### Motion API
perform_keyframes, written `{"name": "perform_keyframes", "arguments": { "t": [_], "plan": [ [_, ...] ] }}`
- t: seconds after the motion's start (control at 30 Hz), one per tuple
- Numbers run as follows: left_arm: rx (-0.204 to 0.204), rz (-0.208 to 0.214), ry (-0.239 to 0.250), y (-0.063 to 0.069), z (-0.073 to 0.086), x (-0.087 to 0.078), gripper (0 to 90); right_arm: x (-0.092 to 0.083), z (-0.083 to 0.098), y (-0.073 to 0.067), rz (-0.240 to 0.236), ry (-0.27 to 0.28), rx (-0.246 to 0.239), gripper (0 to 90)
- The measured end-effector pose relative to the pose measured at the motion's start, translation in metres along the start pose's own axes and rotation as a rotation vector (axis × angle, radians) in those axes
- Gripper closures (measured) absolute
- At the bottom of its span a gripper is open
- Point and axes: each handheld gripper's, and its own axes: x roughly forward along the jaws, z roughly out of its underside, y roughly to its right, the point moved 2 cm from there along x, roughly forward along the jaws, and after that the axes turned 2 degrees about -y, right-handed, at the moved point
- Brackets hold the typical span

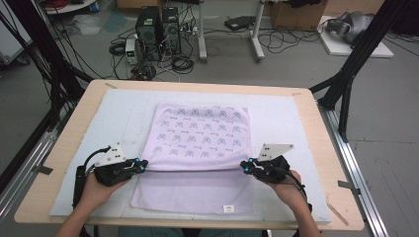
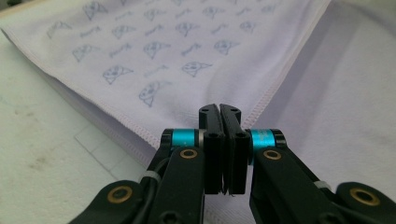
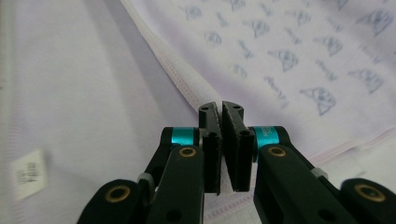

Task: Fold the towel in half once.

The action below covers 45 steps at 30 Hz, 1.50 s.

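you have a lilac towel lying on the white mat in the middle of the wooden table, and it looks partly folded: the far part, printed with small blue motifs, lies over the plain near part, whose white label sits by your edge. your left gripper is at the left end of the stitched edge and your right gripper at the right end; both sets of jaws are pressed together, and in each gripper view the hem runs straight into them, so each seems to be pinching the towel's edge, though the cloth between the pads is hidden. i'd judge one fold as under way or just laid, with more folding left. nothing else lies on the mat near your hands. beyond the table, computer towers, loose cables and a stand's legs crowd the floor, well apart from your work.
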Motion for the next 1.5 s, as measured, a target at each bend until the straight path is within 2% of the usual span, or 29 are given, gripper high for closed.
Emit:
{"name": "perform_keyframes", "arguments": {
  "t": [0.13, 0.27, 0.3, 0.33, 0.37, 0.4, 0.47, 0.5, 0.63, 0.77, 0.87, 0.93, 0.97, 1.03, 1.17, 1.33, 1.43, 1.5],
  "plan": [
    [0.030, 0.020, 0.009, 0.012, -0.006, -0.014, 87.8, -0.030, -0.008, -0.014, -0.018, 0.047, -0.042, 86.3],
    [0.046, 0.056, 0.012, 0.025, 0.000, -0.027, 87.0, -0.048, -0.005, -0.039, -0.103, 0.043, -0.083, 86.2],
    [0.045, 0.050, 0.008, 0.026, 0.001, -0.029, 83.7, -0.050, -0.004, -0.042, -0.123, 0.045, -0.076, 85.1],
    [0.040, 0.045, 0.002, 0.026, 0.003, -0.029, 74.9, -0.051, -0.002, -0.043, -0.128, 0.047, -0.069, 80.5],
    [0.029, 0.046, -0.001, 0.026, 0.005, -0.028, 69.0, -0.050, -0.001, -0.042, -0.130, 0.039, -0.061, 77.6],
    [0.026, 0.045, -0.008, 0.025, 0.007, -0.027, 67.3, -0.048, 0.001, -0.040, -0.124, 0.038, -0.056, 73.8],
    [0.018, 0.044, -0.009, 0.024, 0.009, -0.024, 66.4, -0.040, 0.003, -0.034, -0.117, 0.038, -0.023, 69.7],
    [0.021, 0.045, -0.013, 0.024, 0.011, -0.021, 66.4, -0.034, 0.005, -0.031, -0.108, 0.027, -0.025, 67.9],
    [0.039, 0.048, -0.063, 0.023, 0.018, -0.007, 68.9, -0.007, 0.014, -0.030, -0.137, -0.020, -0.017, 66.3],
    [0.050, 0.086, -0.106, 0.025, 0.025, 0.007, 69.5, 0.012, 0.021, -0.035, -0.155, -0.074, -0.043, 65.5],
    [0.078, 0.109, -0.156, 0.031, 0.032, 0.017, 69.6, 0.021, 0.028, -0.037, -0.164, -0.105, -0.042, 68.2],
    [0.088, 0.111, -0.139, 0.034, 0.034, 0.018, 75.6, 0.025, 0.031, -0.037, -0.167, -0.100, -0.032, 73.3],
    [0.087, 0.114, -0.141, 0.034, 0.033, 0.017, 81.0, 0.025, 0.032, -0.037, -0.179, -0.088, -0.018, 78.8],
    [0.091, 0.103, -0.140, 0.036, 0.033, 0.017, 86.8, 0.024, 0.032, -0.038, -0.175, -0.084, -0.027, 85.0],
    [0.088, 0.085, -0.112, 0.036, 0.027, 0.007, 88.3, 0.018, 0.029, -0.041, -0.168, -0.068, -0.034, 87.1],
    [0.083, 0.069, -0.084, 0.036, 0.018, -0.009, 88.5, 0.000, 0.019, -0.043, -0.157, -0.010, -0.047, 87.5],
    [0.082, 0.075, -0.062, 0.040, 0.013, -0.023, 88.5, -0.012, 0.013, -0.048, -0.166, 0.023, -0.062, 87.8],
    [0.085, 0.096, -0.045, 0.046, 0.012, -0.033, 88.5, -0.024, 0.008, -0.054, -0.177, 0.051, -0.071, 87.8]
  ]
}}
